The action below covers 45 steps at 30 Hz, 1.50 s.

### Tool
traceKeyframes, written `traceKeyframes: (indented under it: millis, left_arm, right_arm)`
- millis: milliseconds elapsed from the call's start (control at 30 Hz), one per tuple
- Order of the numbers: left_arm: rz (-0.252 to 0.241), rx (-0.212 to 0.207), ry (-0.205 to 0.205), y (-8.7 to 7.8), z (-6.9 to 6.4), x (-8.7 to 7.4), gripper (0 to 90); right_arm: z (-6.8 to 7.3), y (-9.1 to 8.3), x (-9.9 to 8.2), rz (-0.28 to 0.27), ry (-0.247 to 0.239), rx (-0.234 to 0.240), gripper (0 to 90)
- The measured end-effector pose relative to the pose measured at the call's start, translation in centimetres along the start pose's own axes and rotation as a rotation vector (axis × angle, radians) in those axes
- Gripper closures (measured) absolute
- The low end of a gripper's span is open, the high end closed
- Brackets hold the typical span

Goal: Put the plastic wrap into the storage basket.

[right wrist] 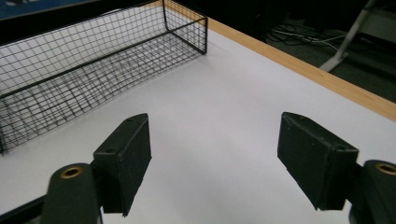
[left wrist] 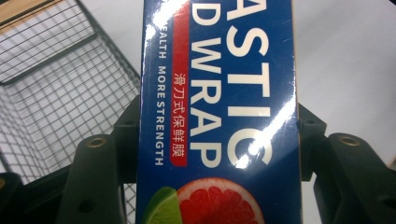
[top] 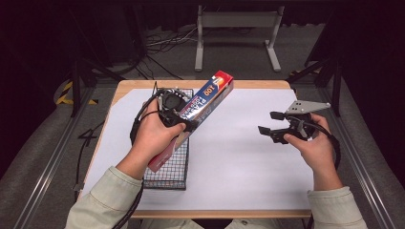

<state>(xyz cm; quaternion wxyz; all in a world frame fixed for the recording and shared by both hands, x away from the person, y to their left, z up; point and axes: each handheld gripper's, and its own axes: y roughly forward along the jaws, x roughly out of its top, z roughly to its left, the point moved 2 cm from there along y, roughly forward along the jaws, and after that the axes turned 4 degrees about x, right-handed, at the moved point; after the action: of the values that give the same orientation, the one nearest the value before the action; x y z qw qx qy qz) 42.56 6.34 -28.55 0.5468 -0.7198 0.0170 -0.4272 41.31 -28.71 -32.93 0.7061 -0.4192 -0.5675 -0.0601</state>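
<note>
the left hand-held gripper (top: 184, 125) is clamping a blue plastic wrap box (top: 203, 107) across its narrow width, both jaws pressing on the box's long edges in the left gripper view (left wrist: 217, 116). the box is being held over the black wire basket (top: 167, 169) at the left of the white surface (top: 239, 157), tilted, far end poking up and out past the basket's far rim toward the wooden edge of the surface. near end is sitting low by the person's left hand (top: 153, 138), probably inside the basket already, but the hand is covering it so hard to say if it is touching the mesh.

the right hand-held gripper (top: 270, 128) is hovering well apart over bare surface on the right, jaws spread wide, holding nothing; its own view is looking across at the basket (right wrist: 93, 60).

step in hand looks like laying the box into the basket. to do it well: swing the box so its long axis is lining up with the basket's long side, level it out, then lower it until it is resting flat on the mesh before opening. grip is sitting near the middle of the box, so it should be staying balanced. watch the far end catching on the basket rim. right gripper could be steadying the basket if it starts sliding.
</note>
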Motion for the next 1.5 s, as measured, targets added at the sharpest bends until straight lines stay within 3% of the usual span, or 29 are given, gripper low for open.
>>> traceKeyframes:
  millis: [233,300,500,733,833,933,1167,1367,1500]
  left_arm:
    - [-0.026,0.041,-0.127,-0.1,1.2,-0.2,40.0]
    - [-0.027,0.048,-0.136,-0.2,1.4,-0.2,40.0]
    - [-0.023,0.093,-0.212,-0.2,2.0,-0.5,40.0]
    - [-0.021,0.135,-0.254,-0.2,2.6,-1.1,39.9]
    - [-0.048,0.136,-0.288,-0.3,2.9,-1.4,39.9]
    - [-0.045,0.166,-0.317,-0.2,3.2,-1.8,39.9]
    - [-0.032,0.216,-0.366,0.3,3.7,-2.0,39.9]
    - [-0.014,0.280,-0.408,1.6,3.4,-1.8,39.8]
    - [-0.016,0.280,-0.431,2.2,3.4,-1.9,39.8]
  right_arm:
    - [-0.4,0.6,-1.0,0.015,0.054,-0.023,27.1]
    - [-0.5,0.6,-1.1,0.016,0.060,-0.026,27.1]
    - [-0.5,0.7,-1.2,0.044,0.086,-0.096,27.7]
    - [-1.1,1.6,-1.7,0.061,0.097,-0.121,28.7]
    - [-1.3,2.0,-1.8,0.037,0.111,-0.158,29.3]
    - [-1.5,2.2,-1.9,0.034,0.113,-0.219,30.3]
    - [-1.9,2.4,-1.7,0.031,0.116,-0.250,30.4]
    - [-2.3,2.2,-1.8,0.021,0.122,-0.269,30.3]
    - [-2.3,2.0,-1.9,0.025,0.112,-0.287,30.1]
